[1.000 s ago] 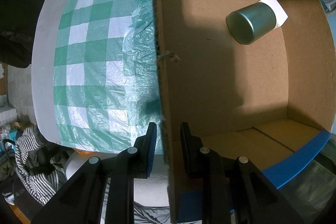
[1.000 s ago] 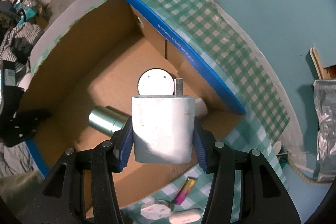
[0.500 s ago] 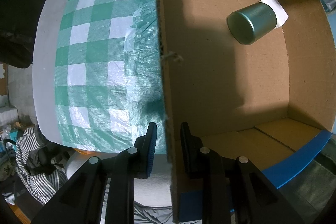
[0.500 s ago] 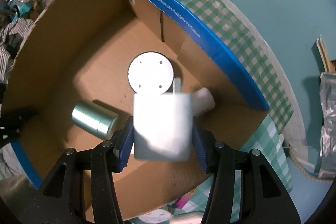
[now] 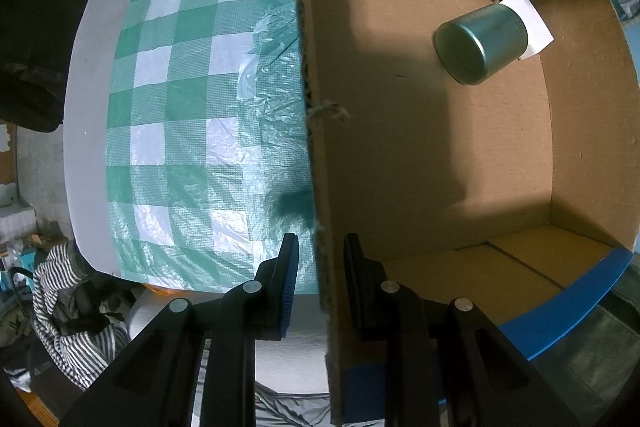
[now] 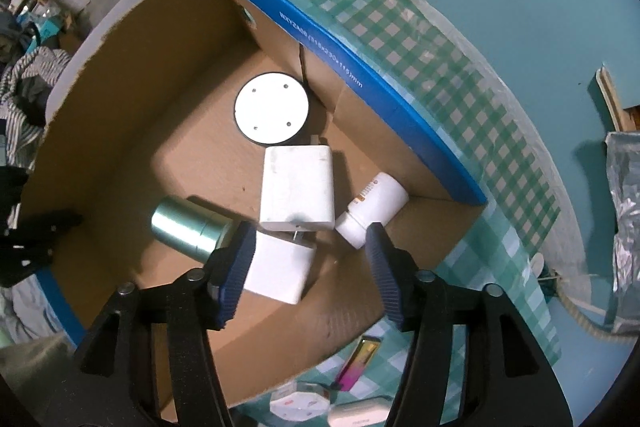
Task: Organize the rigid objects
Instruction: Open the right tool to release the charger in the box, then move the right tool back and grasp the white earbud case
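Gripping: left gripper (image 5: 318,263) is clenched on the torn side wall of the cardboard box (image 5: 320,187), one finger on each face.
Tablecloth: green-checked cloth (image 5: 180,107) lies left of that wall.
Box floor: green tin (image 6: 186,230) on its side, round speaker (image 6: 272,113), two white chargers (image 6: 296,189) (image 6: 278,277), white bottle (image 6: 372,211).
Right gripper (image 6: 308,267): jaws opening above the box, nothing between them.

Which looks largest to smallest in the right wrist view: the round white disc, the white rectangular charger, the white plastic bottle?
1. White rectangular charger
2. Round white disc, nearly the same, so unsure
3. White plastic bottle
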`<state>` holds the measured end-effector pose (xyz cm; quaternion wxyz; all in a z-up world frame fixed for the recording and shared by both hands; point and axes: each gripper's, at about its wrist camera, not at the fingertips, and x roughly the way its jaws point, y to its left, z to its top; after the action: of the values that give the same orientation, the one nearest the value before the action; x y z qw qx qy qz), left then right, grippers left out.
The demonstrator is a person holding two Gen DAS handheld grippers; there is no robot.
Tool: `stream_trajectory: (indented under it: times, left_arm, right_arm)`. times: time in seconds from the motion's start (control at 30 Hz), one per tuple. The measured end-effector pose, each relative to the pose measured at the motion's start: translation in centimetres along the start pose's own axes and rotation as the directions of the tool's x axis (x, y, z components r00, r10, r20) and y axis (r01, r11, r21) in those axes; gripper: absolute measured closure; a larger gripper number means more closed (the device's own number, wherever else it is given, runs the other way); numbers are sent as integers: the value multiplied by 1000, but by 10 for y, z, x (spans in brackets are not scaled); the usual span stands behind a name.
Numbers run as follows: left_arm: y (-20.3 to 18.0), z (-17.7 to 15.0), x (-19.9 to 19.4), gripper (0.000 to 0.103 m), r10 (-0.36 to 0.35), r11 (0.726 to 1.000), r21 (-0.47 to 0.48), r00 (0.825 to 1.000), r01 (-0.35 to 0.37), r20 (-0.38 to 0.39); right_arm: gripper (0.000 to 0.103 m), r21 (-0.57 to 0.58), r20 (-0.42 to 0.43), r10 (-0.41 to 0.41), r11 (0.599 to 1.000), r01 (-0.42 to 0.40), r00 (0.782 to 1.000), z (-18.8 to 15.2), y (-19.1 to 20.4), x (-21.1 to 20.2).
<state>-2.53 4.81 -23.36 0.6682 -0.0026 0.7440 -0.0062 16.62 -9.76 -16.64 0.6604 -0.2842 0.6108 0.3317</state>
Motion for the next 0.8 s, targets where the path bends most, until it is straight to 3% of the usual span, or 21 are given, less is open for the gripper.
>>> stream_trajectory:
  times: [0.4, 0.8]
  left_arm:
    - [-3, -2, -2, 80, -2, 1000, 6, 1000, 2, 1]
    - [1, -1, -1, 80, -4, 1000, 10, 1000, 4, -1]
  right_arm:
    - [40, 20, 51, 2, 1000, -3, 999, -14, -5, -40]
    - [38, 109, 74, -19, 994, 11, 997, -53, -30, -73]
